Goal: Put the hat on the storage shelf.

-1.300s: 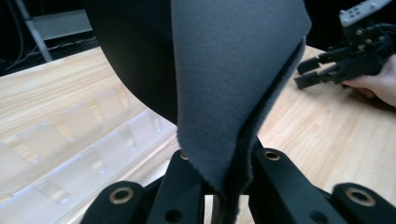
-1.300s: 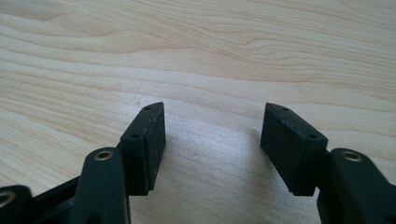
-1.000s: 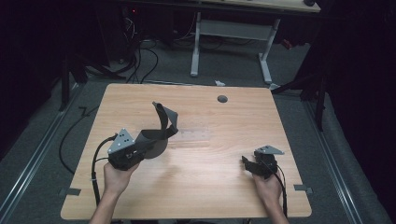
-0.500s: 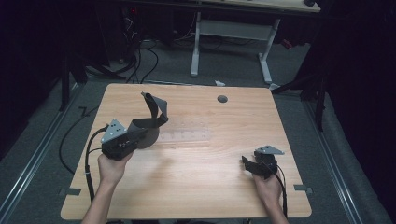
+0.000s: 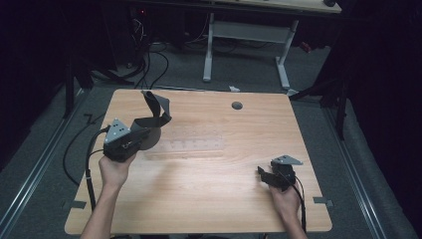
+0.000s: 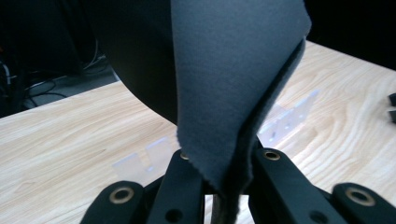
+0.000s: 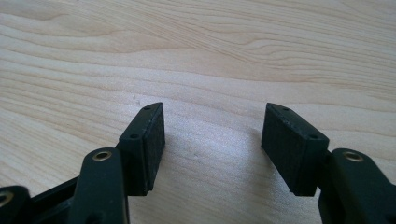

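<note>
Pinched between the closed jaws of the left gripper (image 5: pixel 130 141), a dark grey cloth (image 6: pixel 233 88) is held above the wooden table (image 5: pixel 209 199). The right gripper (image 7: pixel 212 144) is rested well apart, jaws spread wide, nothing between them.

Left gripper (image 5: pixel 142 134) clamped, right gripper (image 5: pixel 263 175) agape

In the left gripper view the grey cloth (image 6: pixel 224 88) runs off the top edge and hides the tips of the left tongs (image 6: pixel 223 184). The clear strip (image 6: pixel 285 122) on the table (image 6: pixel 70 140) passes behind the cloth, its marks too faint to read.
</note>
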`<state>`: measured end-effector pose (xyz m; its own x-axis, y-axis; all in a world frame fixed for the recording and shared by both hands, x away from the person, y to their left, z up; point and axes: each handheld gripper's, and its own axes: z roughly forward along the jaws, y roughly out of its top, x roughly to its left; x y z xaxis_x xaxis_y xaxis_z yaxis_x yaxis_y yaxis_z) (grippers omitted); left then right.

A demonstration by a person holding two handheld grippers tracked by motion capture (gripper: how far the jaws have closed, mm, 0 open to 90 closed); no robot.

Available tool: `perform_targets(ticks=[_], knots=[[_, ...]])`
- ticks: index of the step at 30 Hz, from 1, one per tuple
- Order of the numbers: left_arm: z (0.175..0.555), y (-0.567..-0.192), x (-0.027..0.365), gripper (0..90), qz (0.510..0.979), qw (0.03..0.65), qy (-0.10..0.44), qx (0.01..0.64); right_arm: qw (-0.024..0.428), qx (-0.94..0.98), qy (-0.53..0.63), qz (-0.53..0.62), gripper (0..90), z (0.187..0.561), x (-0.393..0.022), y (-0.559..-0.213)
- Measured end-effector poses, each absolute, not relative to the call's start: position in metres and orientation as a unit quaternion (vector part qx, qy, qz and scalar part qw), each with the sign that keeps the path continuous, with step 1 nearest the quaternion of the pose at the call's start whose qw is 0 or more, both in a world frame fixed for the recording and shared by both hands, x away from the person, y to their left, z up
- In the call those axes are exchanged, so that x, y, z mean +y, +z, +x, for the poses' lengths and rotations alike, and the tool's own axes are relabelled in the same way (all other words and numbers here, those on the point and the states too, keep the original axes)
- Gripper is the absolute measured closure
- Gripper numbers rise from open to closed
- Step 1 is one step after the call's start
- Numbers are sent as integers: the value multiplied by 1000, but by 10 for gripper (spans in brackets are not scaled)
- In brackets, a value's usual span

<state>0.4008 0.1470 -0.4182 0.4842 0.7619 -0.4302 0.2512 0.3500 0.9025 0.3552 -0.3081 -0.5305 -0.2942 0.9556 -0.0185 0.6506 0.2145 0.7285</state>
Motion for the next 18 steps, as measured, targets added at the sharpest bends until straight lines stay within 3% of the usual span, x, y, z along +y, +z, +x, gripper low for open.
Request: perform_targets(ticks=[18], knots=[[416,-433,159,860,522,656,225,496,243,740,314,542,399,355,-308,-531]])
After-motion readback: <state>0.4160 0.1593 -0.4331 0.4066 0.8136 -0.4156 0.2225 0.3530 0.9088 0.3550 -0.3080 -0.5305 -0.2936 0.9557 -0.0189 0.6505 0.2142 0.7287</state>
